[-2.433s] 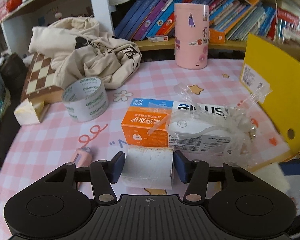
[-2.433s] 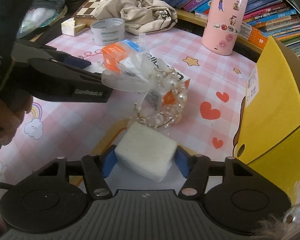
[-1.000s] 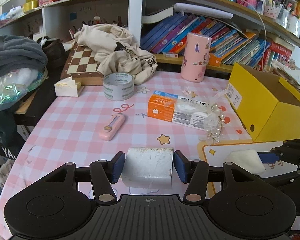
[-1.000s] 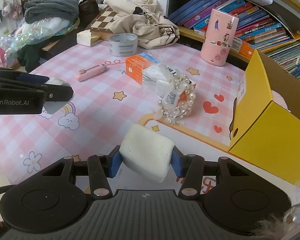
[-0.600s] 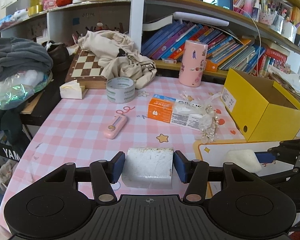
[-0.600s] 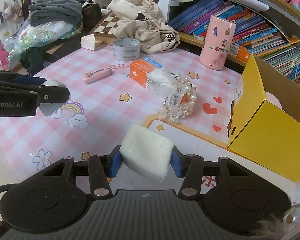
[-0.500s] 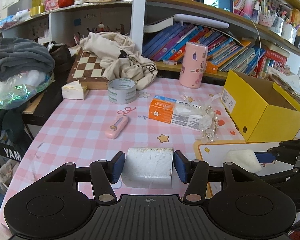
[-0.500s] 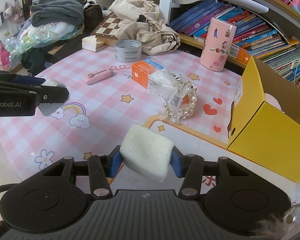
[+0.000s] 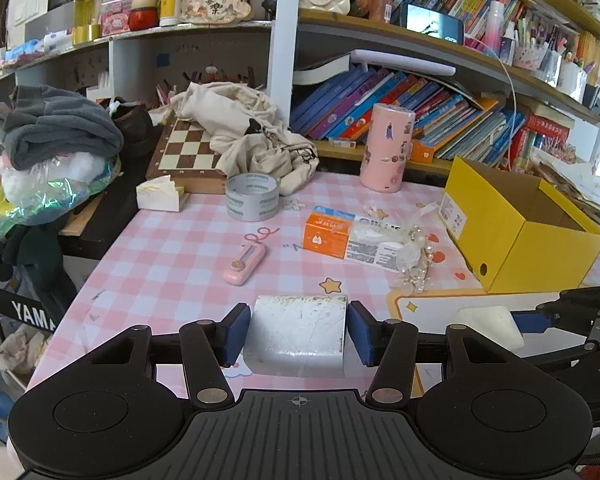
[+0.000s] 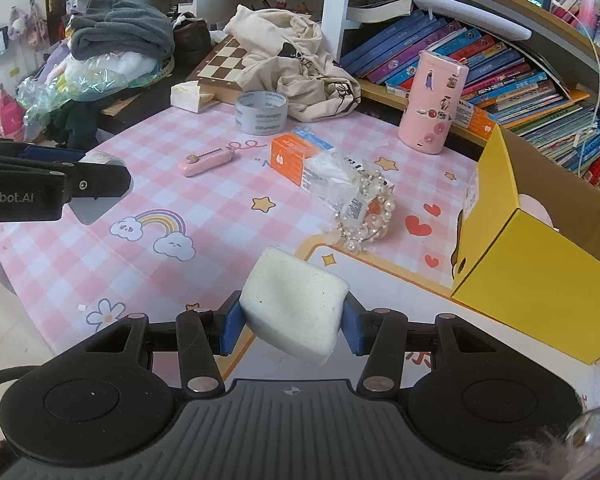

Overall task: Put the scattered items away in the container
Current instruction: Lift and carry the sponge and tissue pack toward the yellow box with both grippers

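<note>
The pink checked table point(image 9: 172, 248) bears the open yellow box point(image 9: 516, 236) at its right side, with the tape roll point(image 9: 252, 197), the orange carton point(image 9: 328, 232), the pearl bracelet point(image 9: 414, 264) and the pink cutter point(image 9: 245, 265) scattered to its left. Above the table's near edge, the left gripper point(image 9: 298, 332) is clamped on a speckled white block point(image 9: 298, 328). The right gripper point(image 10: 292, 322) squeezes a tilted white sponge point(image 10: 294, 306), near the box.

- A lived-in home room, likely a child's study corner.
- Shelves point(image 9: 380, 40) hold crammed picture books point(image 9: 440, 120) and trinkets.
- The tabletop point(image 10: 220, 220) wears a pink cartoon cloth.
- A chessboard point(image 9: 188, 152) and heaped clothes point(image 10: 120, 32) lie about.
</note>
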Demonstrator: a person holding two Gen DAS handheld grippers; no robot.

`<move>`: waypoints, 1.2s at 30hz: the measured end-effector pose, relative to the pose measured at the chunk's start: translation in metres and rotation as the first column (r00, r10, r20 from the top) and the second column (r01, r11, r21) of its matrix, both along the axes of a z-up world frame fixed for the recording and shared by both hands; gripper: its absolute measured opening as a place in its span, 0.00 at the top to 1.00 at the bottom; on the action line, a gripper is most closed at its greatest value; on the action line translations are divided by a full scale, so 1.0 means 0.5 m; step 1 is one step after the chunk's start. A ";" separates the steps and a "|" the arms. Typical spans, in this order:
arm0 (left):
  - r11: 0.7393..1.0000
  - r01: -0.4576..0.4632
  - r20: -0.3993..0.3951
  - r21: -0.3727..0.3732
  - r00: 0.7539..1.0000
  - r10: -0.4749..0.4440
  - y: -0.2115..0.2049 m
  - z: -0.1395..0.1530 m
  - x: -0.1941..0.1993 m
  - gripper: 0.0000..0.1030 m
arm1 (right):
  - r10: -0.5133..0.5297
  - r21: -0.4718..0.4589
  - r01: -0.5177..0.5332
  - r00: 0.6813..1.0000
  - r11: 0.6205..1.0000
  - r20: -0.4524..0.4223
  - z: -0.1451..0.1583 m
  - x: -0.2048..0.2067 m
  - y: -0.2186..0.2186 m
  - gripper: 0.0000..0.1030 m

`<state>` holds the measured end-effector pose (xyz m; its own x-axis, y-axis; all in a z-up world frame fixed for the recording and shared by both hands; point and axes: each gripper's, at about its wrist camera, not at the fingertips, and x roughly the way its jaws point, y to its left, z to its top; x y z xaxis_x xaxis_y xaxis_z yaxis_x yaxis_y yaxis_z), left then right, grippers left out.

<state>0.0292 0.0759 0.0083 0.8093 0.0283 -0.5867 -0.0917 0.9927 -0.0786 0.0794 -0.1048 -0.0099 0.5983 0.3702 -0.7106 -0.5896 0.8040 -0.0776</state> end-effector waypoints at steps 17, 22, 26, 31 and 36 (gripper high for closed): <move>0.993 0.116 0.004 -0.026 0.993 -0.116 -0.038 -0.004 -0.007 0.50 | -0.143 -0.006 0.143 0.990 0.990 -0.014 -0.002 -0.039 -0.065 0.54; 0.988 0.144 0.000 -0.048 0.990 -0.144 -0.052 -0.009 -0.008 0.50 | -0.170 -0.013 0.170 0.985 0.985 -0.023 -0.003 -0.043 -0.085 0.54; 0.986 0.158 0.003 -0.054 0.987 -0.159 -0.064 -0.007 -0.005 0.50 | -0.207 -0.007 0.207 0.978 0.978 -0.035 -0.003 -0.041 -0.108 0.54; 0.983 0.179 0.007 -0.050 0.984 -0.179 -0.082 -0.005 0.005 0.50 | -0.247 0.002 0.247 0.968 0.969 -0.037 0.000 -0.039 -0.135 0.54; 0.979 0.196 0.010 -0.049 0.981 -0.196 -0.102 -0.002 0.018 0.50 | -0.273 0.006 0.273 0.961 0.962 -0.034 0.003 -0.033 -0.162 0.54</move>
